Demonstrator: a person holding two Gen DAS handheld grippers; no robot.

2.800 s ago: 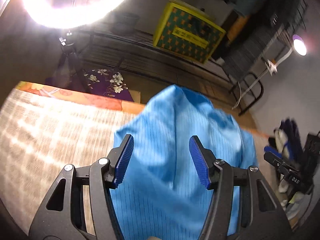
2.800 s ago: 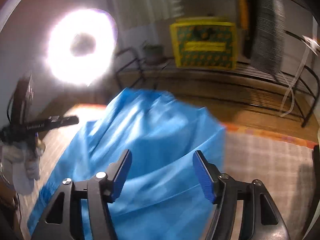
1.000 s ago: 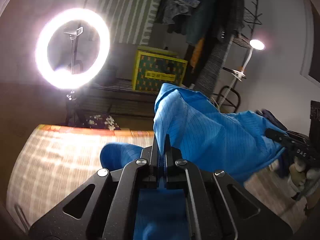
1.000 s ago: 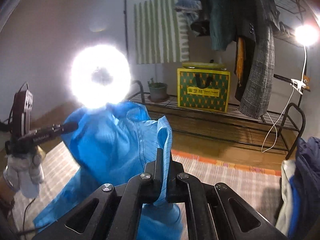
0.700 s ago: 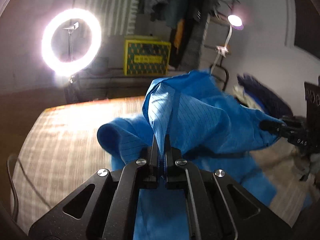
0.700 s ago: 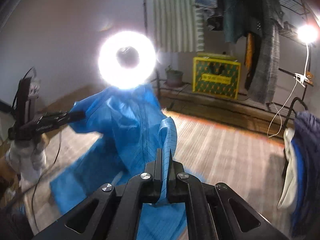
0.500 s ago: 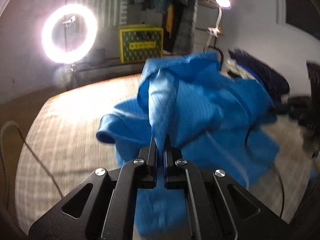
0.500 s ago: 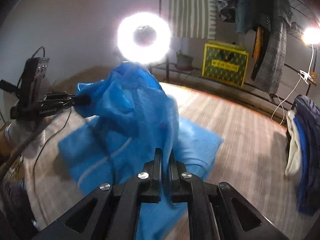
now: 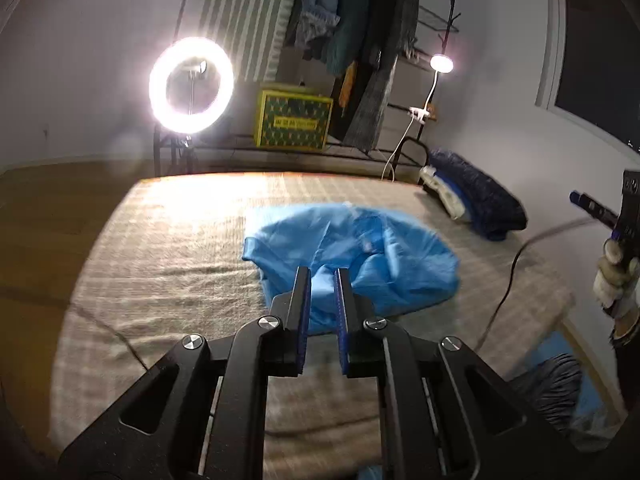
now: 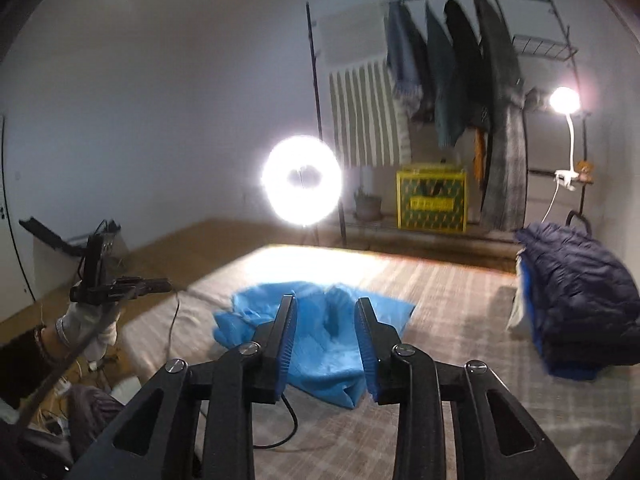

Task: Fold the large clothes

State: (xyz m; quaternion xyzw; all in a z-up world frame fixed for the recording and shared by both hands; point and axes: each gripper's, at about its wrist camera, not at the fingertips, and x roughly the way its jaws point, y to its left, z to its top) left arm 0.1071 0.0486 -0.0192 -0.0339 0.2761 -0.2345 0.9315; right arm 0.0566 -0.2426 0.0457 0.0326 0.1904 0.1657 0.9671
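Blue garment [image 9: 352, 256] crumpled on bed [image 9: 168, 248]

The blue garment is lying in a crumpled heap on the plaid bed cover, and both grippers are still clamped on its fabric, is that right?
Not quite. The blue garment does lie crumpled on the plaid bed cover, but neither gripper holds it. The left wrist view shows the left gripper with a gap and no cloth between its pads; the right wrist view shows the right gripper likewise. Both jaws have just been opening.

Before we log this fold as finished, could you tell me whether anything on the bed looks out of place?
Yes: the blue garment lies crumpled in a loose heap on the checked blanket, not folded flat. A black cable also trails across the blanket beside it.
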